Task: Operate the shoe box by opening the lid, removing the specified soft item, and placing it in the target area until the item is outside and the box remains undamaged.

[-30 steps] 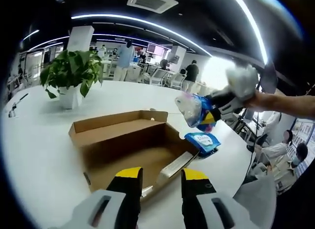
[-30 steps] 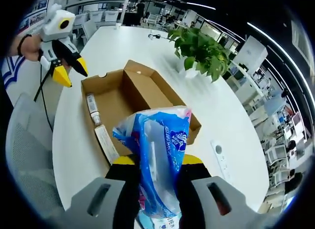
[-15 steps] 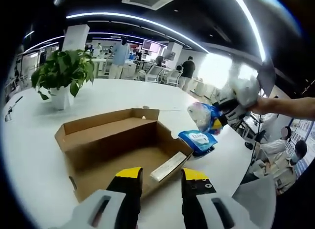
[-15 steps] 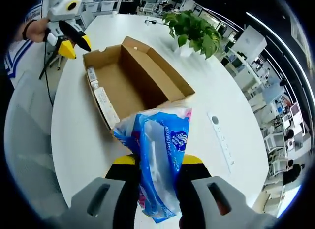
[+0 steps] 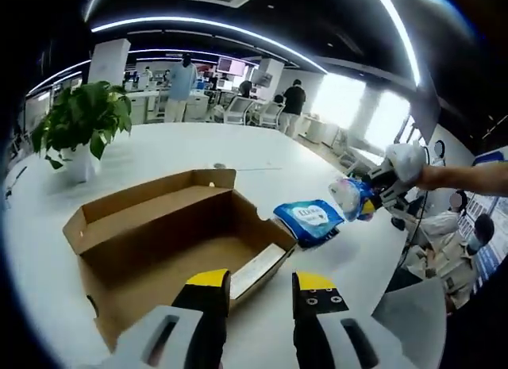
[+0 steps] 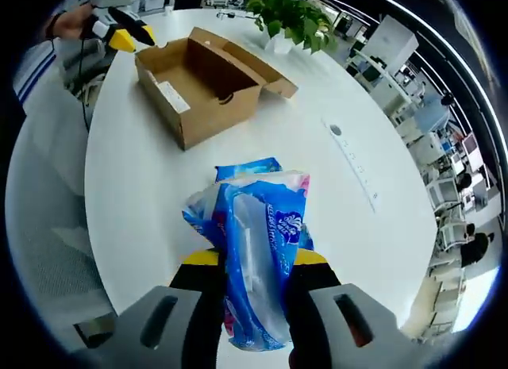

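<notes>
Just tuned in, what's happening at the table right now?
A person works two handheld grippers at a white table. The right gripper is shut on a blue-and-white soft pack, held above the table beside a second blue pack lying outside the box. The cardboard shoe box sits open, with a flat white item inside. The left gripper hovers empty, jaws apart, near the box.

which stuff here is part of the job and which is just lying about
Job: shoe box, open; blue soft pack in the right gripper; left gripper, jaws apart.

Lying about: potted plant; second blue pack on table; power strip.
</notes>
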Action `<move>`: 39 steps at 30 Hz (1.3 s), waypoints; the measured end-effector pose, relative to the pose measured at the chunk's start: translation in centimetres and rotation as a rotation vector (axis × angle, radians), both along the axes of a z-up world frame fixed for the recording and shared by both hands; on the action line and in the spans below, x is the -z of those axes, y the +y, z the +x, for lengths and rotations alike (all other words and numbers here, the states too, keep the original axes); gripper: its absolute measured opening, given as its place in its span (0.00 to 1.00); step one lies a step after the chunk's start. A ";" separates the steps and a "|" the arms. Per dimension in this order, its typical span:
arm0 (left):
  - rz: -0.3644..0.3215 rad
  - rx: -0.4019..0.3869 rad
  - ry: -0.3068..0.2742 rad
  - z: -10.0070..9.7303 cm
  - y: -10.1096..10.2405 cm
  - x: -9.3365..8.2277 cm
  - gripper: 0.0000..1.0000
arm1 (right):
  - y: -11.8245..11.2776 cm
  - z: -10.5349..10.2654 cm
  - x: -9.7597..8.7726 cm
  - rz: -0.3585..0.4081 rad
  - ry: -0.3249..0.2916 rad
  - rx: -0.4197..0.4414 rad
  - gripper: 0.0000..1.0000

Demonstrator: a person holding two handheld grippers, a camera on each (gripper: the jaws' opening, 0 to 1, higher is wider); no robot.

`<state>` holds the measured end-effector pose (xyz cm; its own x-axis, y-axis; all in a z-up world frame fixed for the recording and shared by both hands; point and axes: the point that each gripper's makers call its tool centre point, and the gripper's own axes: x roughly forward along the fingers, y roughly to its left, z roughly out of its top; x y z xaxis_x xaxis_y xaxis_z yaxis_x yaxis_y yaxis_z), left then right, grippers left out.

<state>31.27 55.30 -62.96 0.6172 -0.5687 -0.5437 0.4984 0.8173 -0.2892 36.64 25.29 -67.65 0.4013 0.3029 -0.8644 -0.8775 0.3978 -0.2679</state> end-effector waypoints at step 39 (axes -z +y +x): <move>0.024 0.013 -0.005 -0.1 -6.0 -0.1 0.38 | -11.0 1.5 4.4 -0.074 0.091 0.013 0.26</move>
